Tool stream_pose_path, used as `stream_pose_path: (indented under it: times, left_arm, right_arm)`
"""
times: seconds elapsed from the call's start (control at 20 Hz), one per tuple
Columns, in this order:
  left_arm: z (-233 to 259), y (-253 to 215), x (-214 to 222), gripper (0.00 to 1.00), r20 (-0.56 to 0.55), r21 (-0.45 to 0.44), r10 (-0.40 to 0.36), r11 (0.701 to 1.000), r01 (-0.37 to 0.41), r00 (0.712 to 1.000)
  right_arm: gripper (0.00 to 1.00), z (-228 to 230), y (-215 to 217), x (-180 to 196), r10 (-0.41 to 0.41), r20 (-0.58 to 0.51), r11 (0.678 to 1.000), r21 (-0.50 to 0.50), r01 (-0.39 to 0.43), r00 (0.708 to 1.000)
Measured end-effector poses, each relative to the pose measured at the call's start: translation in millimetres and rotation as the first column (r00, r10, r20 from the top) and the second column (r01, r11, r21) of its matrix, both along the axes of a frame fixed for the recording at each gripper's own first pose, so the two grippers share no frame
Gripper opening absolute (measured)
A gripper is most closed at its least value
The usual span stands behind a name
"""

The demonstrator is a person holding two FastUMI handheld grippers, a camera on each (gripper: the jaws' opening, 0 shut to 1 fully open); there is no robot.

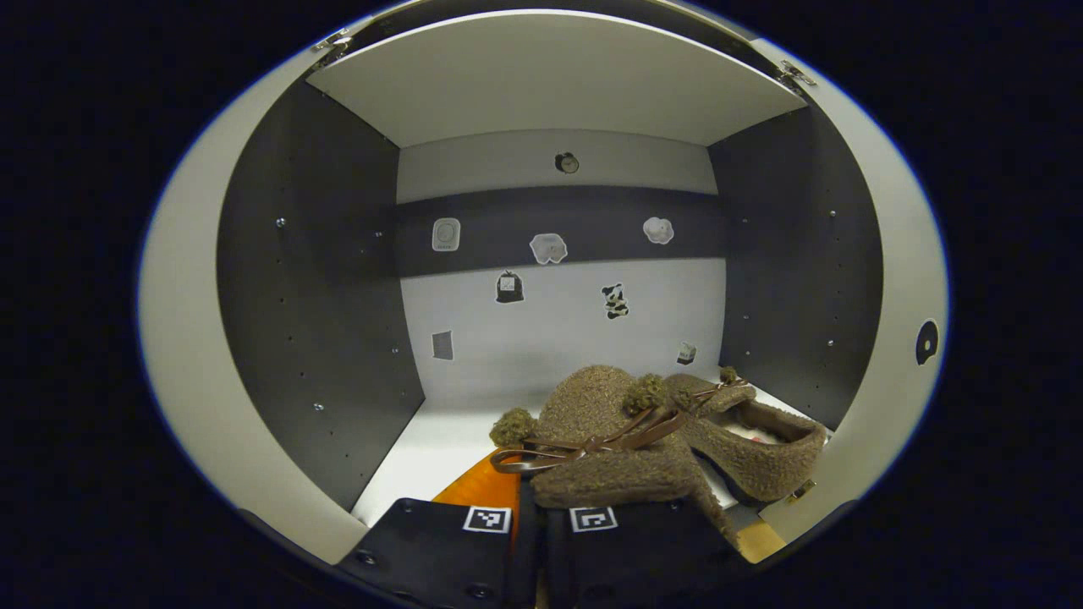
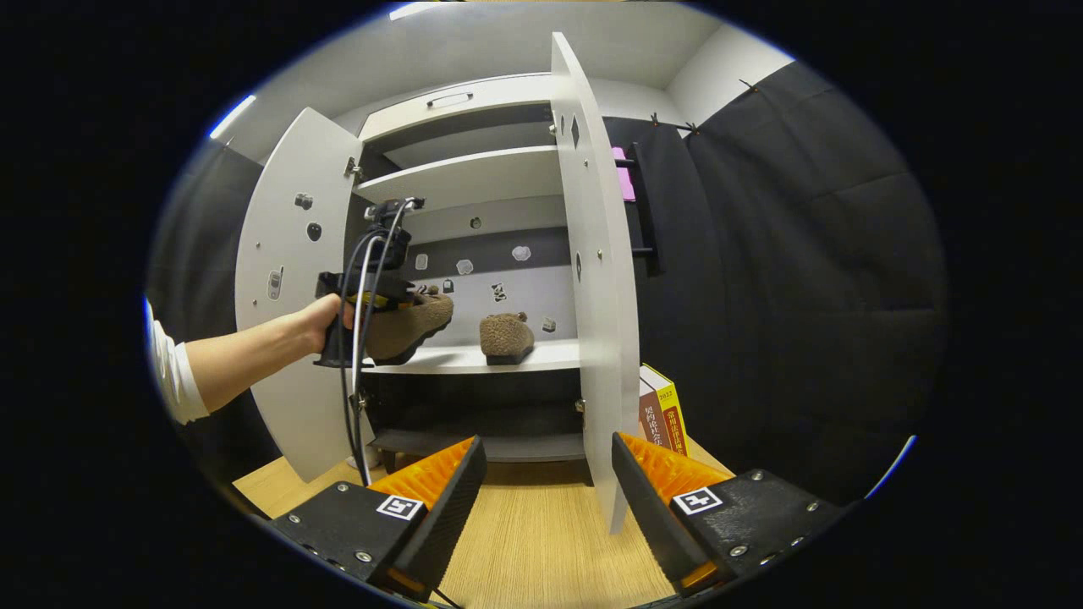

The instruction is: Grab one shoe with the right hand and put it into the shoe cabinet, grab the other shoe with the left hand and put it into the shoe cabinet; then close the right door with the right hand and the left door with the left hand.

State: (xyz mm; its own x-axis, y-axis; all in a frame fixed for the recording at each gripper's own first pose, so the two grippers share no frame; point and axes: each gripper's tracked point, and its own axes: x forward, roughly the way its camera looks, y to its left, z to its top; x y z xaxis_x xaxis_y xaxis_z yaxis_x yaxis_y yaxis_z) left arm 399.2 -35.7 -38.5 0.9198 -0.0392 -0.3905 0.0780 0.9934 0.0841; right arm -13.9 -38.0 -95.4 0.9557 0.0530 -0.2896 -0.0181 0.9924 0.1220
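In the left gripper view my left gripper is shut on a brown fuzzy shoe with pompoms and a brown bow, held inside the cabinet over the white shelf. The second matching shoe lies on the shelf just to its right. In the right gripper view a hand holds the left gripper with that shoe just above the shelf, and the other shoe rests farther right. My right gripper stands open and holds nothing, low over the wooden table in front of the cabinet.
Both cabinet doors stand open: the left door behind the person's forearm, the right door edge-on just ahead of my right gripper. Books stand right of the cabinet. The wooden table spreads below. Dark side walls enclose the compartment.
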Motion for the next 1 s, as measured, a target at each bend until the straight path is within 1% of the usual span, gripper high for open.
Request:
stream_pose_path:
  times: [0.1, 0.2, 0.3, 0.4, 0.45, 0.6, 0.7, 0.8, 0.95, 1.0]
  left_arm:
    - [-9, 3, 9, 0.12, -0.008, -0.013, 0.015, 1.000, -0.016, 1.000]
    - [-12, 6, 18, 0.12, -0.021, -0.065, 0.037, 0.997, -0.038, 0.999]
    - [-13, 14, 33, 0.13, -0.032, -0.087, 0.055, 0.995, -0.058, 0.998]
    - [-22, 16, 49, 0.12, -0.067, -0.107, 0.058, 0.992, -0.065, 0.996]
    - [-27, 16, 55, 0.13, -0.089, -0.116, 0.056, 0.991, -0.067, 0.994]
    - [-47, 16, 66, 0.14, -0.134, -0.082, 0.049, 0.995, -0.060, 0.990]
    - [-62, 12, 68, 0.13, -0.172, -0.072, 0.046, 0.996, -0.059, 0.984]
    - [-70, 16, 74, 0.15, -0.183, -0.054, 0.068, 0.995, -0.079, 0.981]
    - [-76, 14, 73, 0.24, -0.193, -0.055, 0.073, 0.995, -0.085, 0.979]
    - [-75, 15, 72, 0.34, -0.196, -0.056, 0.077, 0.994, -0.090, 0.978]
  right_arm:
    - [0.92, 2, -3, -2, -0.013, -0.005, 1.000, 0.005, 0.014, 1.000]
    - [0.92, 5, -3, -4, -0.023, -0.004, 1.000, 0.017, 0.023, 1.000]
    - [0.92, 9, -3, -6, -0.035, -0.005, 0.999, 0.016, 0.035, 0.999]
    - [0.92, 12, -1, -10, -0.040, -0.003, 0.999, 0.006, 0.040, 0.999]
    - [0.92, 12, 1, -13, -0.041, -0.006, 0.999, -0.003, 0.041, 0.999]
    - [0.92, 11, 3, -20, -0.055, -0.013, 0.998, -0.031, 0.054, 0.998]
    - [0.92, 9, 6, -26, -0.063, -0.027, 0.998, -0.019, 0.063, 0.998]
    - [0.92, 9, 3, -30, -0.076, -0.031, 0.997, -0.021, 0.075, 0.997]
    - [0.92, 10, -8, -35, -0.097, -0.033, 0.995, -0.040, 0.096, 0.995]
    - [0.92, 10, -9, -36, -0.102, -0.035, 0.994, -0.038, 0.101, 0.994]
